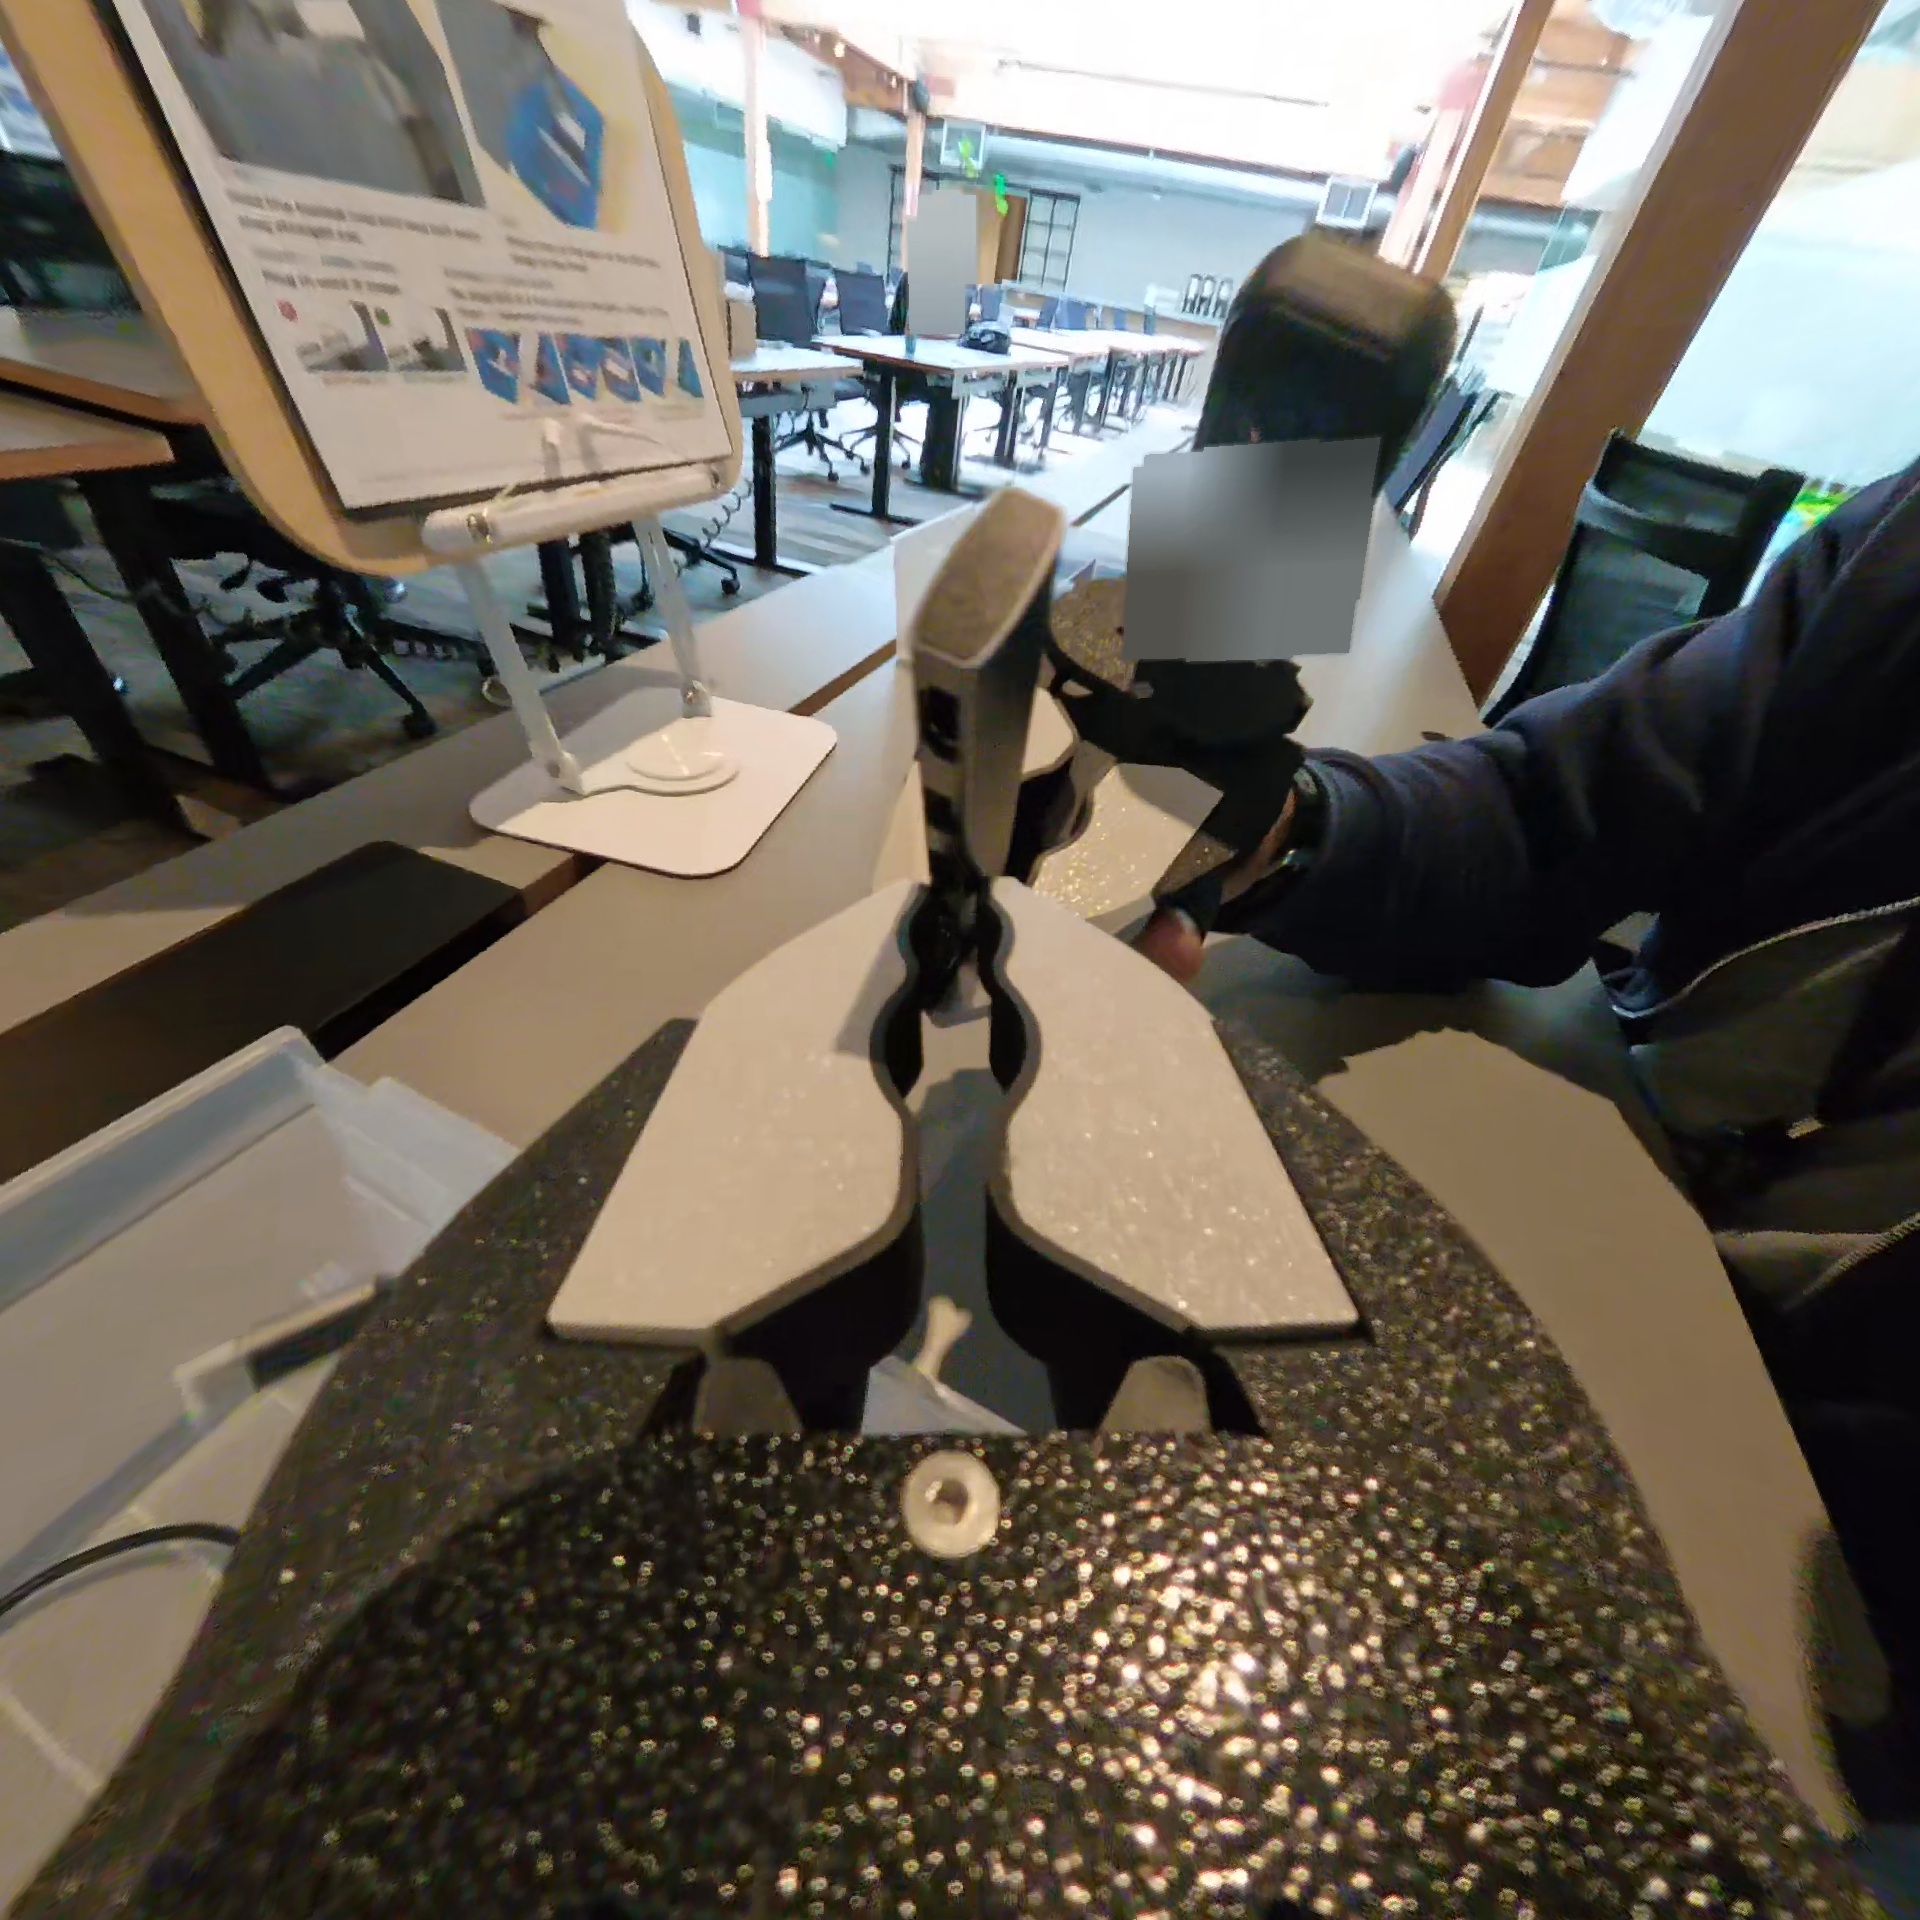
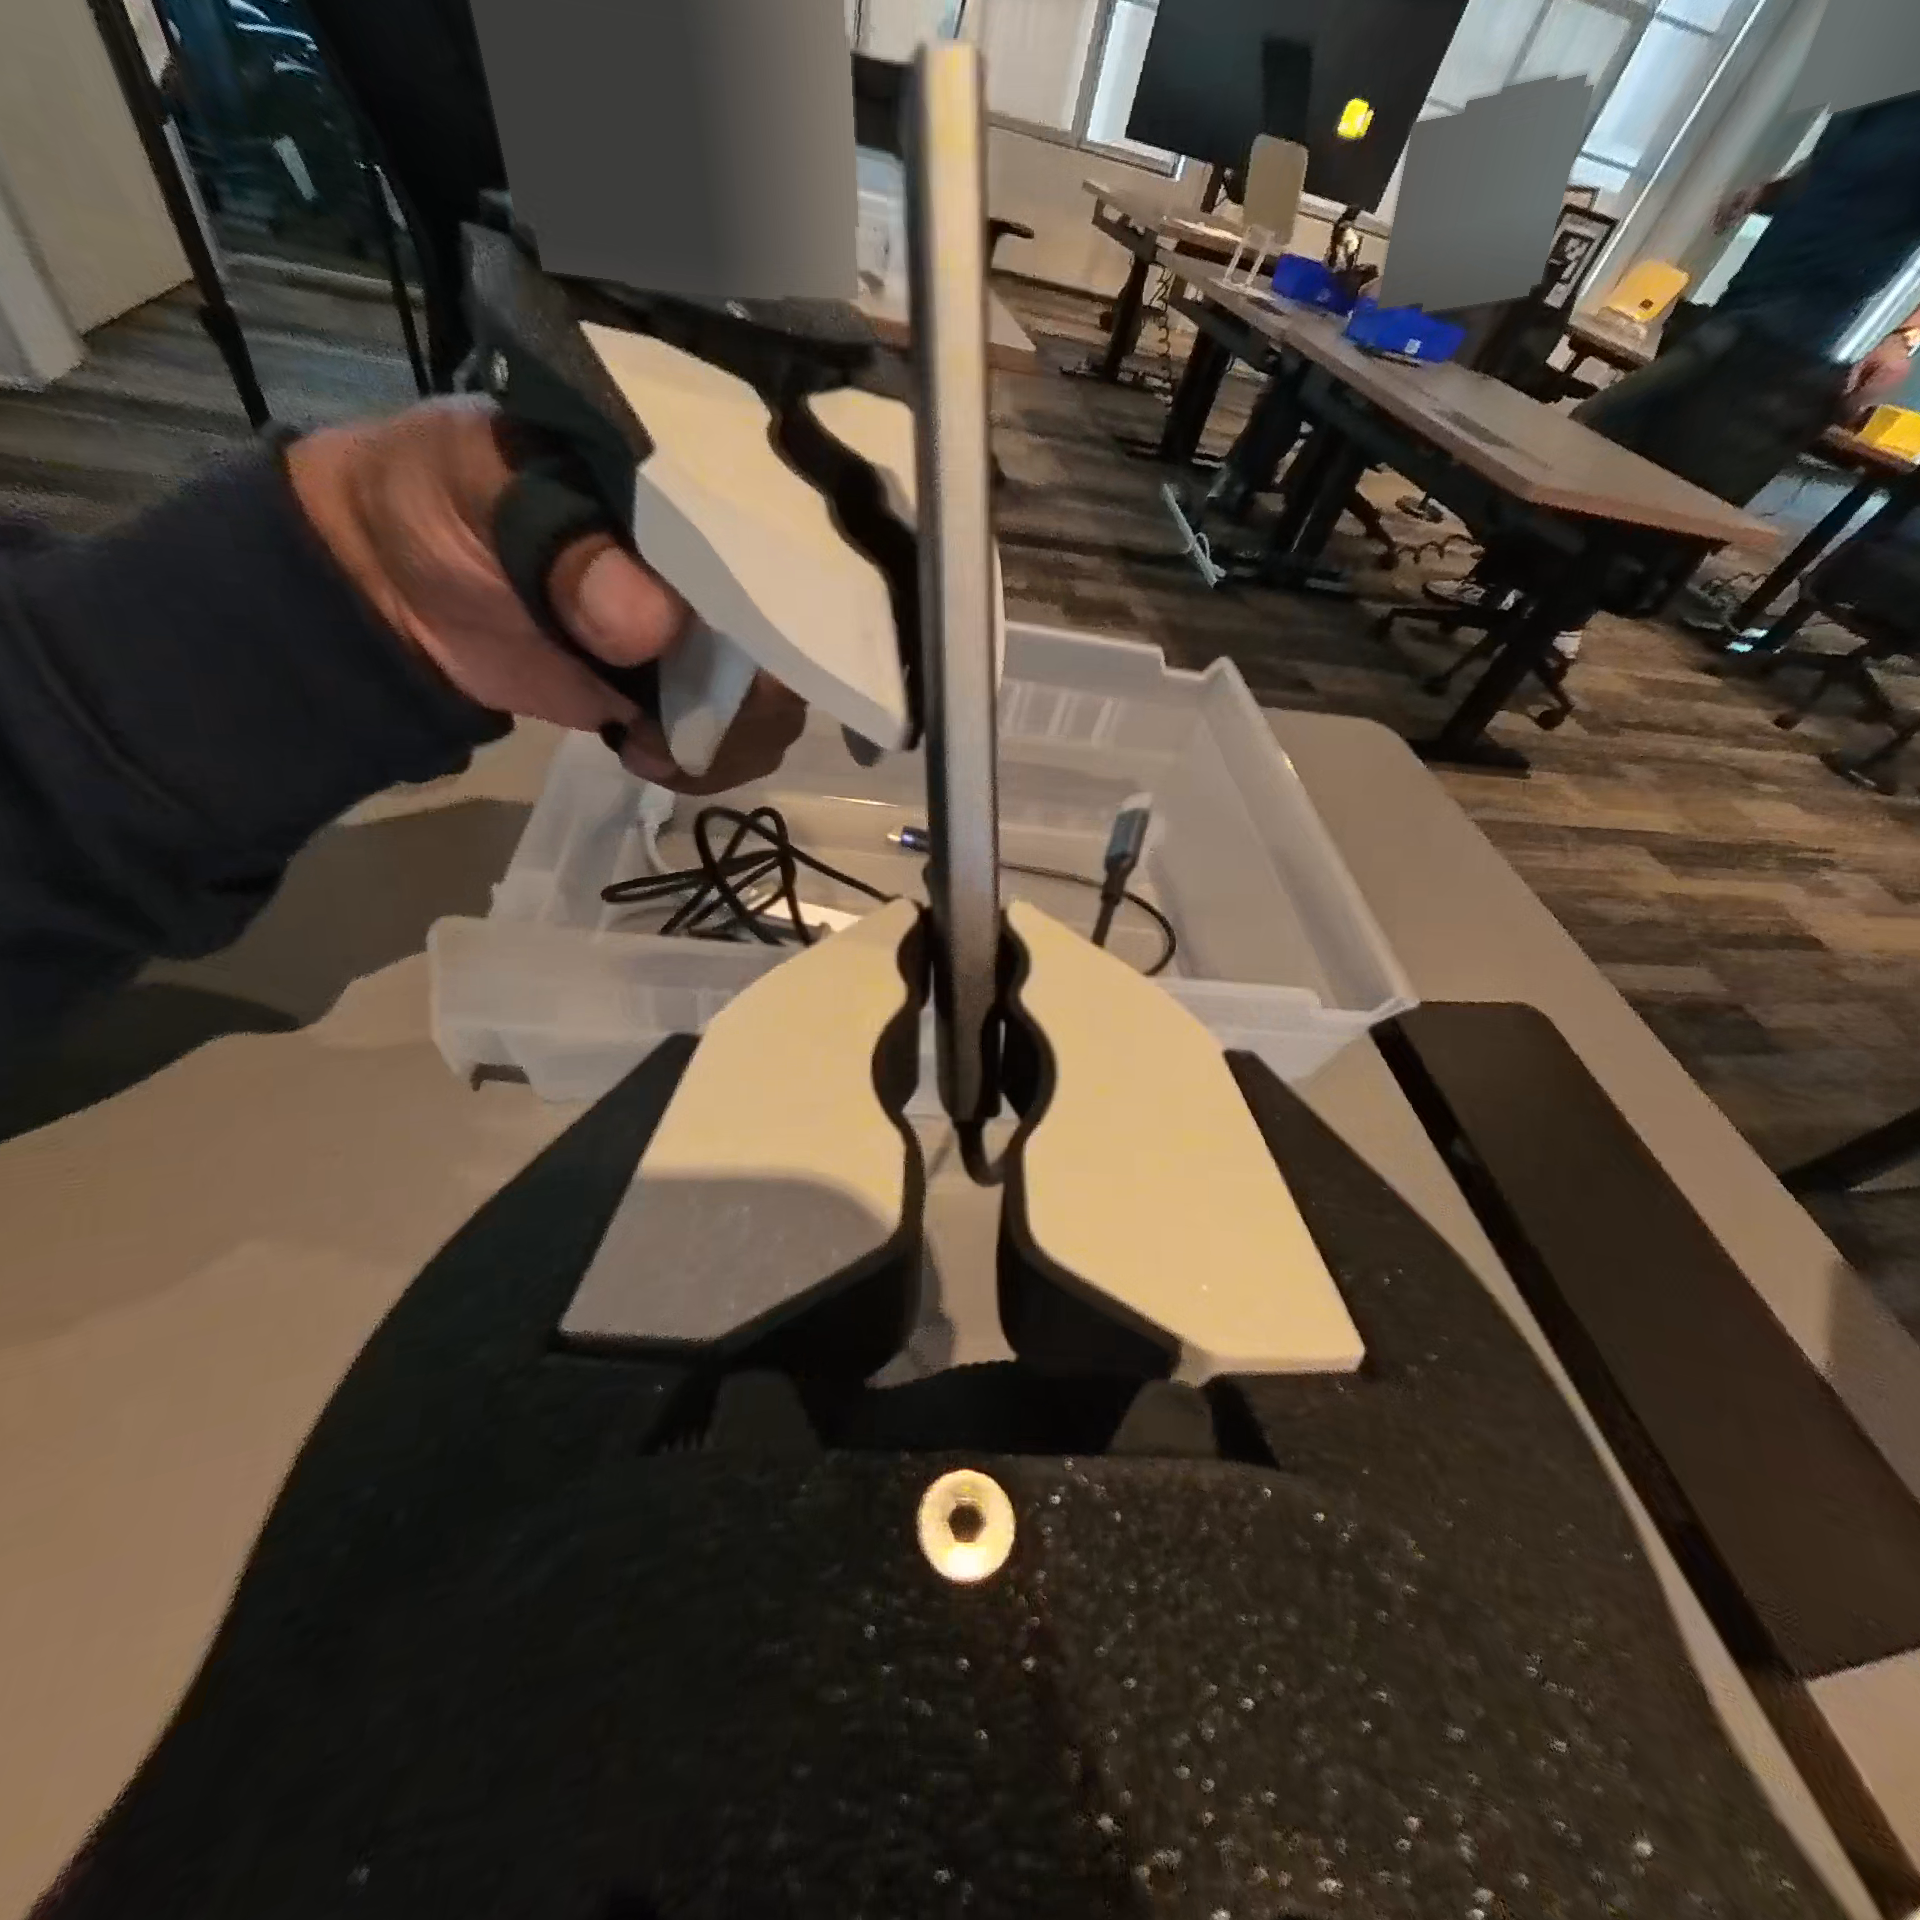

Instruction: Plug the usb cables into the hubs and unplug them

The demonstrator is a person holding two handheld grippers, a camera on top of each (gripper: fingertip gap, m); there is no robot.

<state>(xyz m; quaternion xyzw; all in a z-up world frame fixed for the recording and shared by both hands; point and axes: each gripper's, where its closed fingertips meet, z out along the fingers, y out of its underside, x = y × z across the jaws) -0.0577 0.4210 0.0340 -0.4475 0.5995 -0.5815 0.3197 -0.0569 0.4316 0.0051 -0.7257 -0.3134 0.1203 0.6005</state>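
A flat grey USB hub stands upright above the table, with ports down its narrow side. My right gripper is shut on the lower end of the hub; a thin black cable loops between its fingers. It also shows behind the hub in the left wrist view. My left gripper is shut on a black USB plug right at the hub's port side. In the right wrist view the left gripper meets the hub's left edge. Whether the plug sits in a port is hidden.
A clear plastic bin on the grey table holds a coiled black cable and a grey-tipped cable; it also shows at lower left. A white stand with a printed sheet and a black pad flank the work area. Left and right tips are no more than a few centimetres apart.
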